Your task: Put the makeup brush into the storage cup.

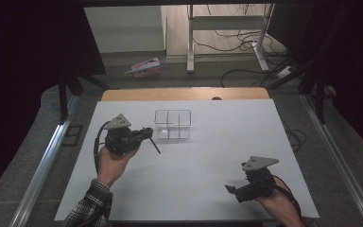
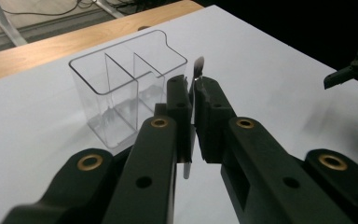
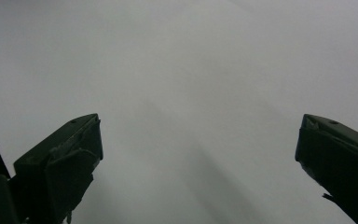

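Item: thin metal utensil (image 2: 198,70), blade-like tip, exact kind unclear. Held clamped in the left gripper (image 2: 193,95), lifted off the table (image 1: 208,156), just beside the clear three-compartment bin (image 1: 172,124) and outside it. Bin: empty. Right gripper (image 1: 234,190): jaws wide apart, nothing between them, well away from the bin. Status, judged: pickup done; placing into the bin remains.

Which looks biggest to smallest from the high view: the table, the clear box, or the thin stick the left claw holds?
1. Table: biggest by far.
2. Clear box.
3. Stick: smallest, a thin sliver pinched in the left claw.
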### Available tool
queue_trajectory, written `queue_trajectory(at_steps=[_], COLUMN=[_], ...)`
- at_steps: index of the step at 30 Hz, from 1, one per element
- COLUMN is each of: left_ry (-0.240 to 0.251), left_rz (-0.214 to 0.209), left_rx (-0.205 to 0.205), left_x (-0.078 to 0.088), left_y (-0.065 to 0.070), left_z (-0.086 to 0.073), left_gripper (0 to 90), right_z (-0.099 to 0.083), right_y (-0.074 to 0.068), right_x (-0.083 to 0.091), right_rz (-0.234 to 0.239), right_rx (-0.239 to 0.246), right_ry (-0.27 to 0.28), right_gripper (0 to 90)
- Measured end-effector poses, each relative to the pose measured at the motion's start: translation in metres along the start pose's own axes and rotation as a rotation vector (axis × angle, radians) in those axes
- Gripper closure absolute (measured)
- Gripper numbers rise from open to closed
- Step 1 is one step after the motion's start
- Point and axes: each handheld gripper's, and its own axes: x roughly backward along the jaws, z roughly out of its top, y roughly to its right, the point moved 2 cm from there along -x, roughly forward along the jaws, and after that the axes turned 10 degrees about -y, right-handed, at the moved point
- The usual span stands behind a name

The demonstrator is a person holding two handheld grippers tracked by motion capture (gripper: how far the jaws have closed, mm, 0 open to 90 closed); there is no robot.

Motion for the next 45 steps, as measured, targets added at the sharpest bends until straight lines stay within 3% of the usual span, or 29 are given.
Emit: queue_trajectory(at_steps=[7,14,28,45], left_ry=[-0.004,0.019,0.045,0.079], left_rz=[0.028,0.042,0.089,0.132], left_rx=[-0.009,-0.004,-0.011,-0.008], left_x=[0.002,0.006,0.009,0.009], left_y=[-0.006,-0.013,-0.023,-0.029], left_z=[0.01,0.019,0.038,0.06], left_gripper=[85.2,85.2,85.1,85.2], right_z=[-0.008,-0.016,-0.028,-0.037], right_y=[0.004,0.01,0.013,0.015], right_x=[0.004,0.008,0.013,0.016], right_rz=[-0.034,-0.037,-0.035,-0.038], right_rx=[-0.011,-0.048,-0.074,-0.075], right_ry=[-0.009,-0.007,-0.018,-0.029], right_gripper=[0.6,0.1,0.0,0.0])
